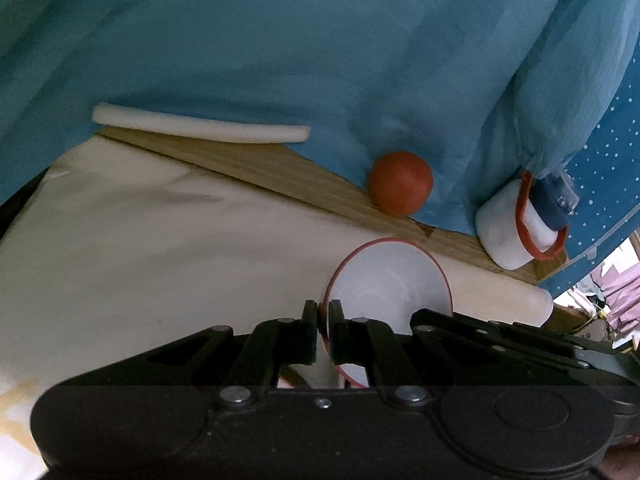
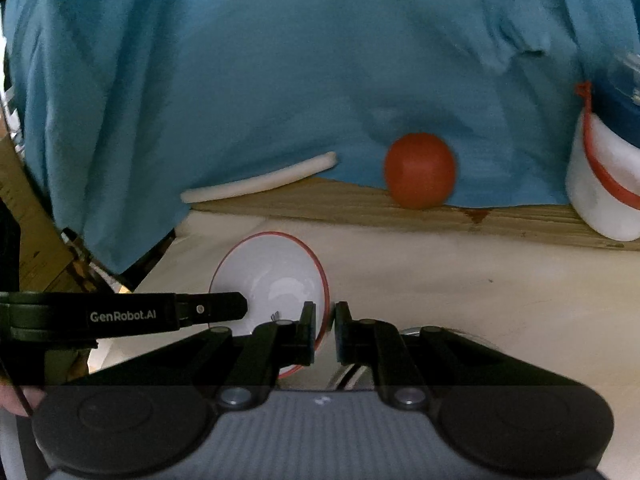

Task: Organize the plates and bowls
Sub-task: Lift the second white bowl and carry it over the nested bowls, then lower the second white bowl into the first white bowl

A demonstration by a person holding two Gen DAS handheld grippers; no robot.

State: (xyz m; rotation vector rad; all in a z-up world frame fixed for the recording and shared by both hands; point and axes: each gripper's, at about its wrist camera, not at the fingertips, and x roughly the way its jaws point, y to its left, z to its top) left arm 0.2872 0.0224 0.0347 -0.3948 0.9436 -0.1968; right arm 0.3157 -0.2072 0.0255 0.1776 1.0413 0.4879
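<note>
Right up close, the left tool [image 1: 325,320] has its pads pinched tight on the near-left rim of the white bowl [image 1: 394,280], the one with the thin red edge. On the opposite side of that same bowl [image 2: 276,276], the right tool [image 2: 323,322] is clamped narrow on the rim as well, one pad inside and one outside. So both tools hold one bowl between them, and it appears tipped, its open mouth facing the cameras, over the cream-coloured counter [image 1: 168,240]. Whether its base touches the counter cannot be told; the tool bodies hide the underside.

This reads as the carrying step: the bowl is gripped and on its way to wherever the dishes get gathered. No plate or stack shows clearly in either view.

Just beyond the bowl lies a wooden board [image 1: 256,168]. On it, straight behind the bowl, sits an orange-red ball [image 1: 401,188], with a white foam stick [image 1: 200,124] off to the bowl's left and a white tub with a red handle [image 1: 508,232] off to its right. Blue cloth [image 1: 280,40] hangs behind all of it.

The next move calls for both grips to stay matched, since a thin rim pinched from two sides could twist or slip. The bowl needs levelling before it is set down, and the ball behind it looks ready to roll if nudged.
</note>
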